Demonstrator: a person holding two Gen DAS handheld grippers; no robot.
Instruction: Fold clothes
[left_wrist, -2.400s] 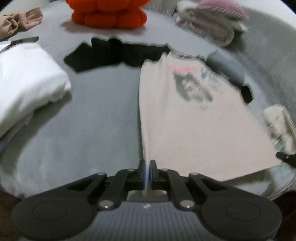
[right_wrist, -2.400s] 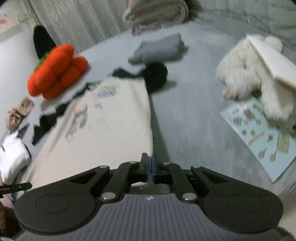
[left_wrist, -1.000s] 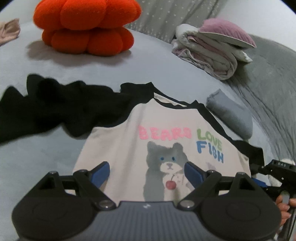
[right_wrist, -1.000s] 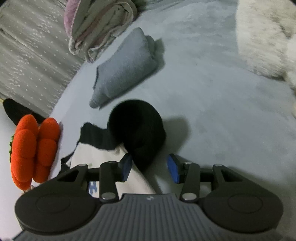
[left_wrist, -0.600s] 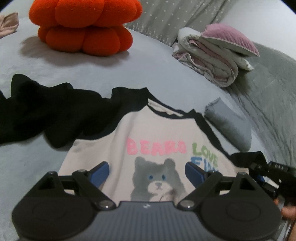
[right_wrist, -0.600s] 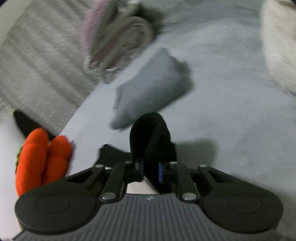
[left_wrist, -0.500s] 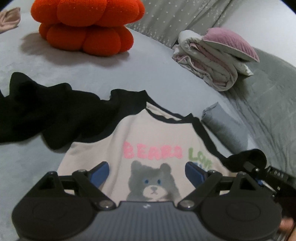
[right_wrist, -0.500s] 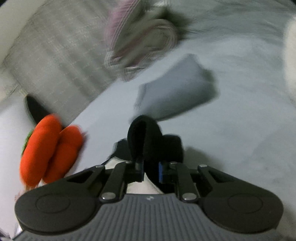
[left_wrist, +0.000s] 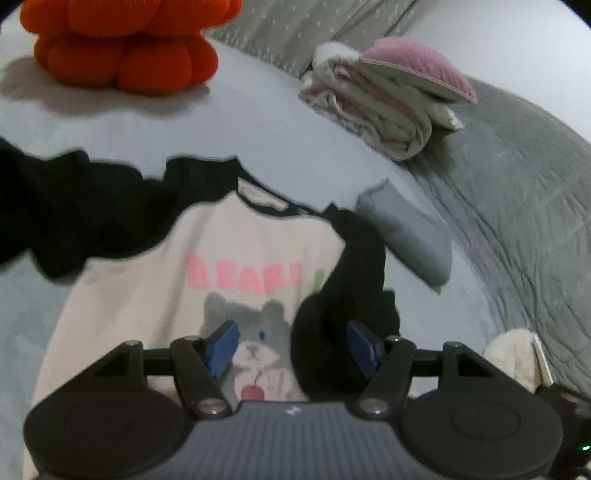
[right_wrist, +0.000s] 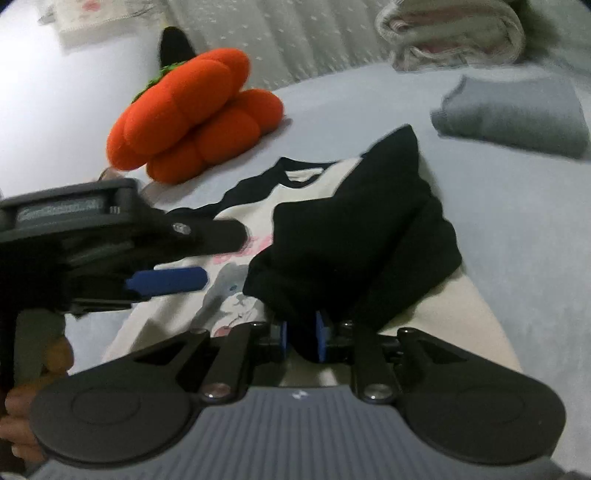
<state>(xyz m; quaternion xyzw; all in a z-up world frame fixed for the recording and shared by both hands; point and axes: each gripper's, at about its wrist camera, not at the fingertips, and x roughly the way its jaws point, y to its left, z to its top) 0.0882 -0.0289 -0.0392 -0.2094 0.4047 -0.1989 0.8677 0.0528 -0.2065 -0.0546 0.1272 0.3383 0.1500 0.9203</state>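
Bed (left_wrist: 258, 122): pale grey cover; everything you work on lies on it.
Shirt (left_wrist: 147, 288): cream body with black sleeves, spread flat and face up in front of you; a pink word and a grey bear print show on the chest.
Orange cushion (right_wrist: 192, 114): pumpkin-shaped, well beyond the collar.
Folded bedding (left_wrist: 388, 99): white and pink bundle at the far side of the bed.
Grey folded cloth (right_wrist: 513, 114): just beside the shirt's right shoulder.
Right sleeve (right_wrist: 347, 236): black, pulled inward and draped across the chest print.
Left sleeve (left_wrist: 74, 206): black, lying crumpled out to the side.
Right gripper (right_wrist: 301, 338): your jaws are clamped on the black cuff of the right sleeve, easing slightly apart.
Left gripper (left_wrist: 291, 347): your jaws stand apart above the bear print and are closing; the folded-over black sleeve sits between them, against the right pad, not pinched.
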